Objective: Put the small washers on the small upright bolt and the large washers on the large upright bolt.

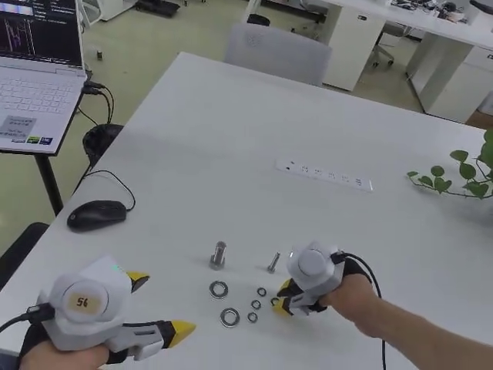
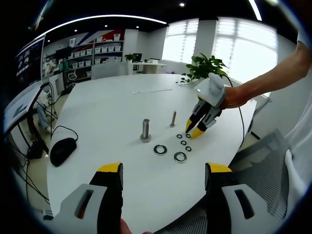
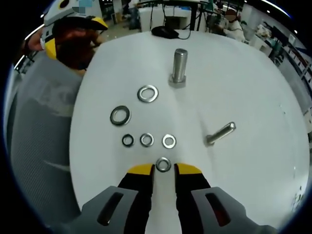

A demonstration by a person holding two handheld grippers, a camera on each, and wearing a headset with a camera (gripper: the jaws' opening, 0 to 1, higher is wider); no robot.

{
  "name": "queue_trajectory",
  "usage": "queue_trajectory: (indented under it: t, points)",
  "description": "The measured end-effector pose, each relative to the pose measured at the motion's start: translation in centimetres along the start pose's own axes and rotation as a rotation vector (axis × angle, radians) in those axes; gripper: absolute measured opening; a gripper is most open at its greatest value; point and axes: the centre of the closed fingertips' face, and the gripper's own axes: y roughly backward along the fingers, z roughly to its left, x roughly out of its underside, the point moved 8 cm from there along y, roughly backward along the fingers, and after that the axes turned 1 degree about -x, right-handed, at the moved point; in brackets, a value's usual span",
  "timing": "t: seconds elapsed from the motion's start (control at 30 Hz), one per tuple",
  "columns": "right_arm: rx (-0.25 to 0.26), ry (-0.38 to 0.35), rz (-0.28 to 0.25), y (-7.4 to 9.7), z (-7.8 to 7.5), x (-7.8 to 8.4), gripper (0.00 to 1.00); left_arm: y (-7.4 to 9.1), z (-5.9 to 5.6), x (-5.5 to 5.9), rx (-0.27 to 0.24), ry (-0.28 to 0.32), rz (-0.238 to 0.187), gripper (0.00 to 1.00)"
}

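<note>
Small washers (image 3: pixel 146 140) and large washers (image 3: pixel 147 93) all lie flat on the white bench (image 1: pixel 231 154). None is on a bolt, so the whole task is judged to be ahead. The large upright bolt (image 1: pixel 219 254) and the small upright bolt (image 1: pixel 273 262) stand on their heads with bare shanks, side by side and a little apart. In the right gripper view, two large washers sit beside the large bolt and three small ones form a short row closer in. A fourth small washer (image 3: pixel 163 165) lies between the yellow tips of the right hand-held gripper (image 3: pixel 164 169). Those jaws stand a narrow gap apart, bracketing that washer where it rests on the bench; whether the pads touch it cannot be told. This looks like the first pick-up, with that washer bound for the small bolt close by, and five more washers would follow. The left hand-held gripper (image 1: pixel 162 303) hovers near the bench edge closest to the person, clear of the parts, with its jaws wide apart and nothing between them. As for writing, a round label (image 1: pixel 83 302) on the left gripper's body carries characters that read as "56". The laptop (image 1: pixel 38 69) on a stand to the left shows stickers and screen text too small to read.
</note>
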Motion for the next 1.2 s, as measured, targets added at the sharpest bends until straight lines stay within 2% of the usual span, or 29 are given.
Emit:
queue_trajectory:
  t: [0.27,0.63,0.93,1.2]
  points:
    - [0.004,-0.006,-0.028,0.0,0.18,0.22,0.18,-0.27,-0.27,-0.26,0.004,-0.004,-0.006,0.67]
    - [0.017,0.006,-0.02,-0.02,0.43,0.17,0.15,-0.38,-0.85,-0.39,0.007,-0.012,-0.003,0.67]
    - [0.025,-0.066,-0.054,0.12,0.78,0.6,0.15,0.12,-0.47,-0.56,-0.008,-0.013,-0.004,0.66]
    - [-0.061,0.169,-0.015,0.04,0.66,0.32,0.18,0.07,-0.65,-0.49,-0.004,-0.018,0.004,0.66]
